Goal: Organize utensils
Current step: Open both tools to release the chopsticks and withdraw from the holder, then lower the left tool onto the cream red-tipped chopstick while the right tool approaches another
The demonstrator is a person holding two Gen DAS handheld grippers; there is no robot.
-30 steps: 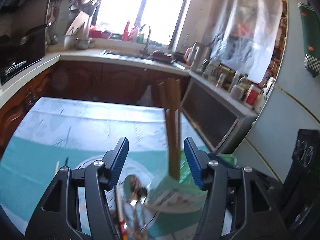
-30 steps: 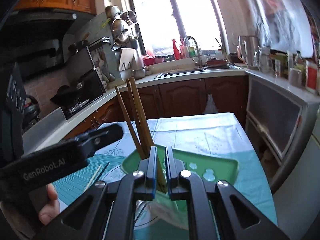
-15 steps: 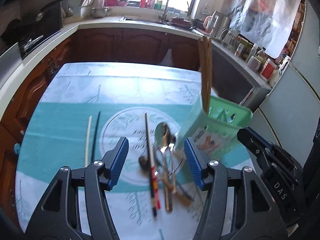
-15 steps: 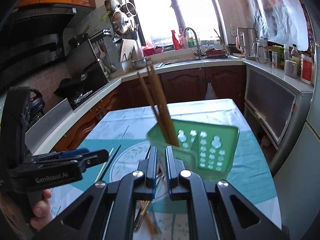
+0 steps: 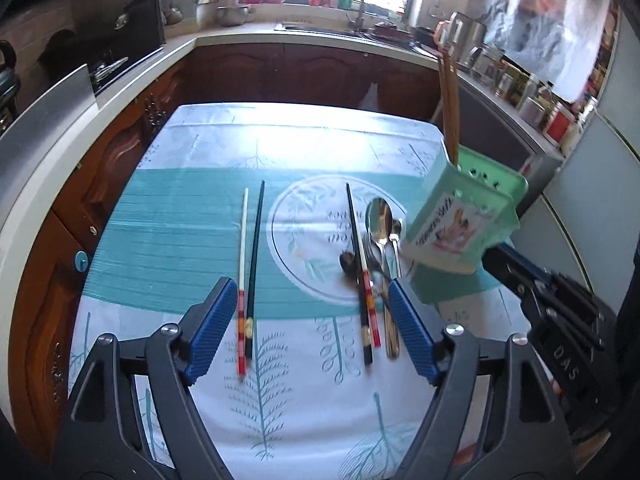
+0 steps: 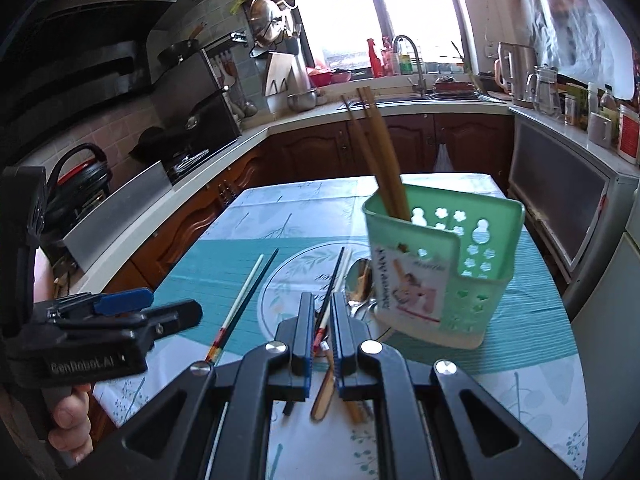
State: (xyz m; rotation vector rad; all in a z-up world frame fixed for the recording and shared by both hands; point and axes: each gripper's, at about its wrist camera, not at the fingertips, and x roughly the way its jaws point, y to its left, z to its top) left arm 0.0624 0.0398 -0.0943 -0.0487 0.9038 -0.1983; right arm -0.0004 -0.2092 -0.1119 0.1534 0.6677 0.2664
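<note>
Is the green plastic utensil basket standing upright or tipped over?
Upright. The green plastic utensil basket stands on its base on the table, its open top facing up, with brown wooden chopsticks rising out of it.

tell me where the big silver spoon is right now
In the left wrist view the big silver spoon lies on the tablecloth, right of centre, between the black chopstick and the green utensil holder.

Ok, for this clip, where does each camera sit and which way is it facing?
Left wrist: on the open left gripper, above the near table edge, looking down along the table at loose chopsticks and spoons; the right gripper's tip shows at right.
Right wrist: on the right gripper, jaws nearly closed and empty, lower, facing the green caddy and kitchen window; the left gripper and a hand show at left.
Shared: caddy, chopsticks, spoons, tablecloth.
</note>
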